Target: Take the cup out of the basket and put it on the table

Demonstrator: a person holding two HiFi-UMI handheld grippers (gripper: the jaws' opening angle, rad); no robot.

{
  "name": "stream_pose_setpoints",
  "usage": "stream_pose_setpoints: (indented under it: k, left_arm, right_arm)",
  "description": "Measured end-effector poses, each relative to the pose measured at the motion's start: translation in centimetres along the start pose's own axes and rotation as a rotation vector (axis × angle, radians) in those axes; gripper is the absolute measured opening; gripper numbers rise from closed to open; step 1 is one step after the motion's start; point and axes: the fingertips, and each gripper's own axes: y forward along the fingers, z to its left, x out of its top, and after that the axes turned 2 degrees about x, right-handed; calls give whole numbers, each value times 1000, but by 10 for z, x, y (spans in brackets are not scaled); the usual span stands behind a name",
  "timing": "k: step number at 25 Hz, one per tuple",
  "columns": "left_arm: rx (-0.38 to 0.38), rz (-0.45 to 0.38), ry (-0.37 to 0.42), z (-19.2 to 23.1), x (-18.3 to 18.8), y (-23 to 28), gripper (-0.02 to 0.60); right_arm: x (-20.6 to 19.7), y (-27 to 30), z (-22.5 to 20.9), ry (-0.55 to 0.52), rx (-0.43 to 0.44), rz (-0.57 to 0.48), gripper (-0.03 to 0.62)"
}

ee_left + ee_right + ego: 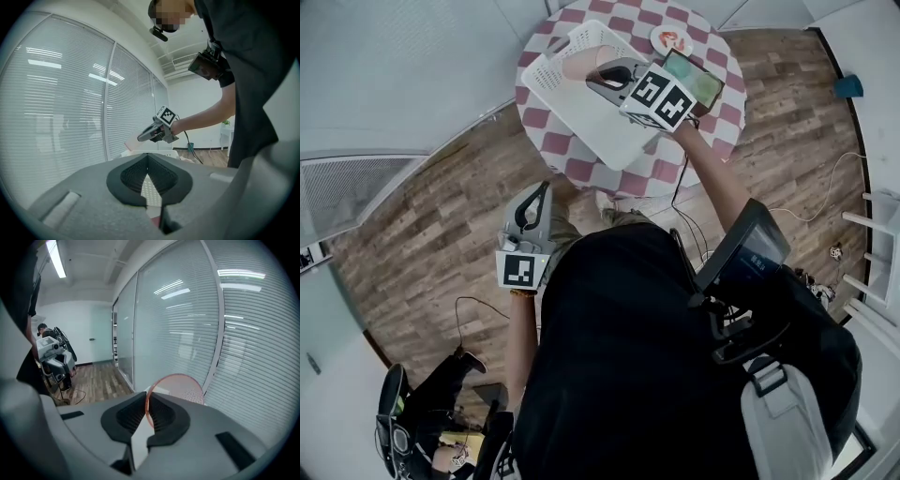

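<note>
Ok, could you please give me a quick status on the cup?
Right hand-held gripper shut on cup rim, cup above the basket. Left hand-held gripper shut, empty, off the table. Plate beside the basket.

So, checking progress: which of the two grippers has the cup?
The right gripper, above the basket, is shut on the rim of the pink cup; the left gripper hangs shut and empty, short of the table.

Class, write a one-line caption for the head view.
Right tongs hold a pink cup over the white basket on the checked table.
</note>
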Motion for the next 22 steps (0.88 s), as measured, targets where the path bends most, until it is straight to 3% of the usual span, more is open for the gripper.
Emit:
stream_pose_setpoints:
  k: [12,22]
  left_arm:
    - [-46,-68,28,5,37,12,-3]
    - [-53,-140,21,11,73,19,-3]
  right_arm:
    - [77,-68,5,-14,-132,-281,26]
    - [132,-116,30,-113,-213,-515,26]
